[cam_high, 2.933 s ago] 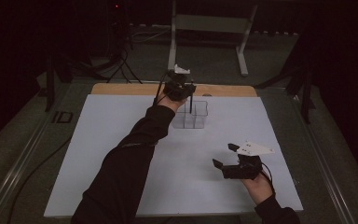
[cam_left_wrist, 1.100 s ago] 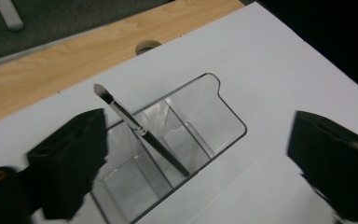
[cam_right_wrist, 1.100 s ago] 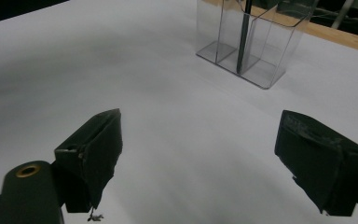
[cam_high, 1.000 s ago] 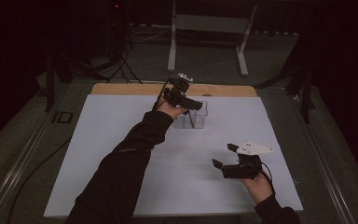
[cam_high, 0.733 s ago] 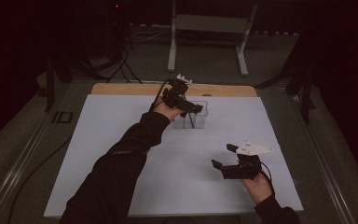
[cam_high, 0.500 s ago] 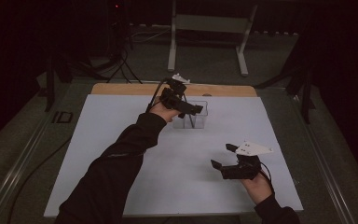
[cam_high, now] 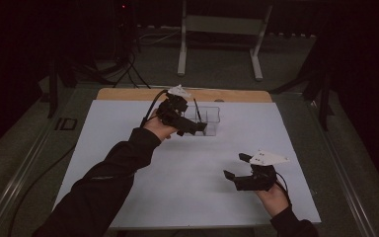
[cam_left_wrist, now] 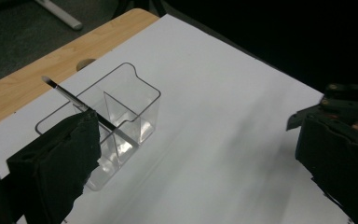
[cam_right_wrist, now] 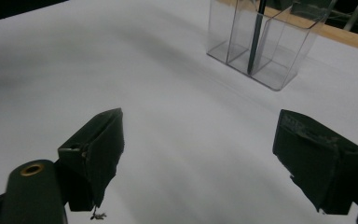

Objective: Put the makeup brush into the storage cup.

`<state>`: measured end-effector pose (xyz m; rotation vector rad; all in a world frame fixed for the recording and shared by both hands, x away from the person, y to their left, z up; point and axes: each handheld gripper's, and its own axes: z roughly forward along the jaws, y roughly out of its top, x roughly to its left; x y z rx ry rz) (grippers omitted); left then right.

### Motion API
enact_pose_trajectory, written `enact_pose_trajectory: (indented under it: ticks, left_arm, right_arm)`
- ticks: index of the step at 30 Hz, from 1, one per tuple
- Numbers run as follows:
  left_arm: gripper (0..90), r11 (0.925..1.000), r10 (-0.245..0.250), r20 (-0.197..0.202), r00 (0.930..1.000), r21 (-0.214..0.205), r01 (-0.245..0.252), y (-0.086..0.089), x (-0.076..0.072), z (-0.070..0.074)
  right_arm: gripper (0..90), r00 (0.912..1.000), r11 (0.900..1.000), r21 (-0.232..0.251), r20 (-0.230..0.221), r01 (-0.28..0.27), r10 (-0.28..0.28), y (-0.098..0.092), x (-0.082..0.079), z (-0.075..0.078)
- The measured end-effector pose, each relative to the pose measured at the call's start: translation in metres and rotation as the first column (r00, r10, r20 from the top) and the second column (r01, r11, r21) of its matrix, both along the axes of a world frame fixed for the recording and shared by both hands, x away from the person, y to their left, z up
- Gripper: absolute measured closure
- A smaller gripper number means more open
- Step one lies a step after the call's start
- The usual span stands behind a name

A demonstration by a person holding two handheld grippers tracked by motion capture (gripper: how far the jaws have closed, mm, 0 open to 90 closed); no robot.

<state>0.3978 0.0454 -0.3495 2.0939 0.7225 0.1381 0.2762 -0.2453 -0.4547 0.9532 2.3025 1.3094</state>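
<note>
A clear plastic container (cam_high: pixel 208 118) with several compartments stands at the back middle of the white sheet (cam_high: pixel 128 163). A thin dark stick (cam_high: pixel 196 106) with a pale tip leans inside it. My left gripper (cam_high: pixel 192 118) hovers just left of the container, open and holding nothing. In the left gripper view the container (cam_left_wrist: pixel 121 116) and the stick (cam_left_wrist: pixel 70 95) lie past the wide-apart jaws of the left gripper (cam_left_wrist: pixel 196 135). My right gripper (cam_high: pixel 235 166) rests low at the front right, open and empty. The right gripper (cam_right_wrist: pixel 200 126) view has the container (cam_right_wrist: pixel 279 51) and stick (cam_right_wrist: pixel 256 32) far off.
A bare wooden strip (cam_high: pixel 128 94) of the table runs along the back edge behind the sheet. Beyond the table stands a white frame (cam_high: pixel 217 29) on the dark floor, with cables (cam_high: pixel 123 69) to its left.
My left gripper has come down and back from above the container and turned sideways, now beside its left wall. The right gripper has stayed in place.
</note>
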Motion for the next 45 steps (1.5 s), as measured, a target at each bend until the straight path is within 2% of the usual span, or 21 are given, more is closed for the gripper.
enact_pose_trajectory:
  ticks: [7, 11, 16, 17, 18, 22, 25, 33, 38, 40, 45]
  left_arm:
    - [1.1, 0.9996, -0.029, 0.021, 0.9994, -0.007, 0.029, 0.014, -0.016, -0.001]
    - [1.1, 0.9991, -0.042, 0.022, 0.9989, -0.011, 0.042, 0.022, -0.027, -0.010]
    - [1.1, 0.9983, -0.056, 0.031, 0.9980, -0.014, 0.056, 0.031, -0.037, -0.021]
    - [1.3, 0.9984, -0.057, 0.060, 0.9966, -0.003, 0.057, 0.034, -0.042, -0.025]
    - [2.9, 0.9983, -0.059, 0.066, 0.9961, 0.000, 0.059, 0.034, -0.043, -0.026]
    - [2.8, 0.9972, -0.072, 0.044, 0.9964, -0.014, 0.073, 0.038, -0.048, -0.033]
    - [2.8, 0.9945, -0.104, 0.017, 0.9945, -0.013, 0.104, 0.043, -0.057, -0.041]
    - [2.8, 0.9911, -0.133, 0.008, 0.9911, -0.008, 0.133, 0.051, -0.075, -0.055]
    - [2.8, 0.9901, -0.139, -0.007, 0.9902, -0.022, 0.139, 0.057, -0.085, -0.067]
    - [2.8, 0.9892, -0.144, -0.020, 0.9894, -0.033, 0.143, 0.060, -0.089, -0.073]
    - [2.8, 0.9885, -0.149, -0.030, 0.9884, -0.030, 0.148, 0.068, -0.099, -0.086]
  right_arm:
    - [16.3, 0.9998, 0.9997, 0.015, -0.006, -0.019, 0.019, -0.005, -0.003, -0.001]
    - [16.2, 0.9987, 0.9984, 0.027, -0.008, -0.050, 0.050, -0.008, -0.006, -0.003]
    - [15.8, 0.9989, 0.9982, 0.040, -0.012, -0.044, 0.044, -0.012, -0.008, -0.004]
    - [15.6, 0.9991, 0.9985, 0.034, -0.009, -0.042, 0.042, -0.012, -0.008, -0.004]
    - [14.3, 0.9996, 0.9993, 0.026, 0.002, -0.028, 0.027, -0.013, -0.008, -0.004]
    - [14.3, 0.9998, 0.9994, 0.028, 0.002, -0.021, 0.021, -0.014, -0.008, -0.004]
    - [14.4, 0.9997, 0.9996, 0.013, 0.004, -0.024, 0.024, -0.015, -0.008, -0.004]
    - [14.3, 0.9989, 0.9983, 0.035, -0.005, -0.047, 0.048, -0.015, -0.008, -0.007]
    - [14.3, 0.9990, 0.9979, 0.049, -0.014, -0.043, 0.043, -0.018, -0.009, -0.010]
    - [14.3, 0.9990, 0.9980, 0.046, -0.014, -0.043, 0.043, -0.019, -0.009, -0.010]
    - [14.4, 0.9990, 0.9987, 0.028, -0.013, -0.043, 0.043, -0.021, -0.011, -0.011]
